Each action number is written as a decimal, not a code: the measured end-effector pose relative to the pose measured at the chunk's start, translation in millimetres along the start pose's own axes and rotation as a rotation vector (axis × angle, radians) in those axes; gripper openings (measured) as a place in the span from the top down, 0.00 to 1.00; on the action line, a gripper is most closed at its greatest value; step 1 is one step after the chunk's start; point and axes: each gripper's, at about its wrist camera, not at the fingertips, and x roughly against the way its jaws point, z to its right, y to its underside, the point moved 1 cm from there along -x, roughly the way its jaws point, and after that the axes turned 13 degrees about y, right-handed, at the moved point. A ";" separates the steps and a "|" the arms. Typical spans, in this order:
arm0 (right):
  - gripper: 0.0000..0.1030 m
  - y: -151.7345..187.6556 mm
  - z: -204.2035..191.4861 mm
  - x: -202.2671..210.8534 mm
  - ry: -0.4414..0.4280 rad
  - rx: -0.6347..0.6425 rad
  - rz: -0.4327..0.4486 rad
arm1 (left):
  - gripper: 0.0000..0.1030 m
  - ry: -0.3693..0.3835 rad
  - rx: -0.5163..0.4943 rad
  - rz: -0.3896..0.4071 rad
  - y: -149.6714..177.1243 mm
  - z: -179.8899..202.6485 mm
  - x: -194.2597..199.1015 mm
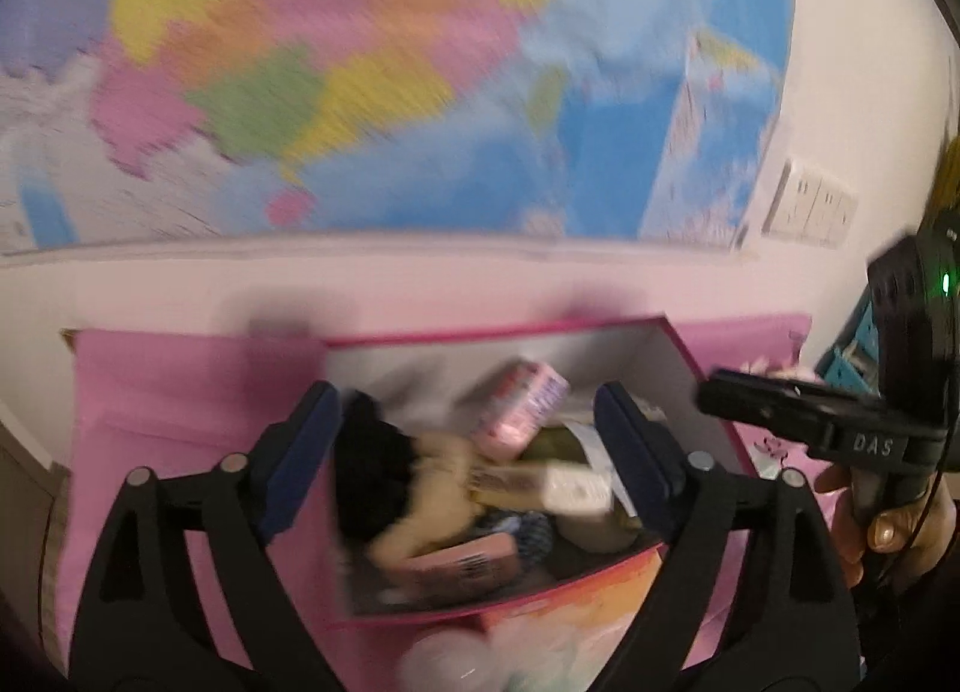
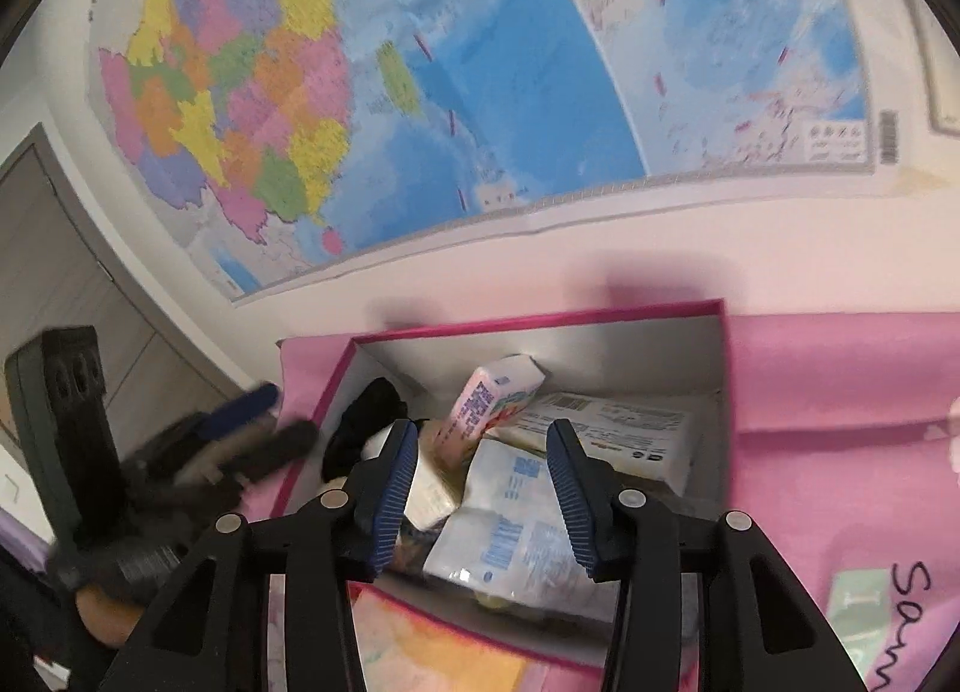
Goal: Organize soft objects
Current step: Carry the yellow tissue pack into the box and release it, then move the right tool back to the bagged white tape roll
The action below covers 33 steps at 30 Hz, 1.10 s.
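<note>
Soft packs (image 2: 516, 518) fill an open pink-rimmed box (image 2: 723, 368) on a pink cloth (image 2: 840, 392) below a wall map (image 2: 480, 62). The right gripper (image 2: 483, 488) hangs over the box with jaws spread wide and nothing between them. The left gripper (image 1: 468, 458), blurred, is likewise wide open and empty above the box. A pink pack (image 2: 492, 401) leans at 12 o'clock, a black item (image 2: 366, 410) at 10.

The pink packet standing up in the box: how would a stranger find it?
Below the wall map sits an open pink-rimmed box on pink cloth. Near its back wall, the pink packet leans upright, while the white packs around it lie flat.
</note>
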 end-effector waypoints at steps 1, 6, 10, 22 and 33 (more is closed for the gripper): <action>0.55 0.6 -1.3 5.1 0.001 0.003 0.006 | 0.03 -0.015 0.002 0.025 -1.2 -4.8 15.1; 0.43 19.1 -13.1 51.1 -0.043 0.035 0.072 | 0.00 -0.075 0.006 0.109 24.7 -28.2 95.4; 0.34 50.8 -28.7 79.4 -0.089 0.071 0.085 | 0.00 -0.148 0.023 0.079 69.4 -39.5 126.5; 0.31 188.5 -65.1 50.4 -0.222 0.035 -0.165 | 0.00 -0.089 0.166 -0.144 226.3 -48.6 113.8; 0.32 202.9 -80.3 -22.3 -0.245 -0.112 -0.313 | 0.00 0.065 0.176 -0.197 219.9 -67.5 71.4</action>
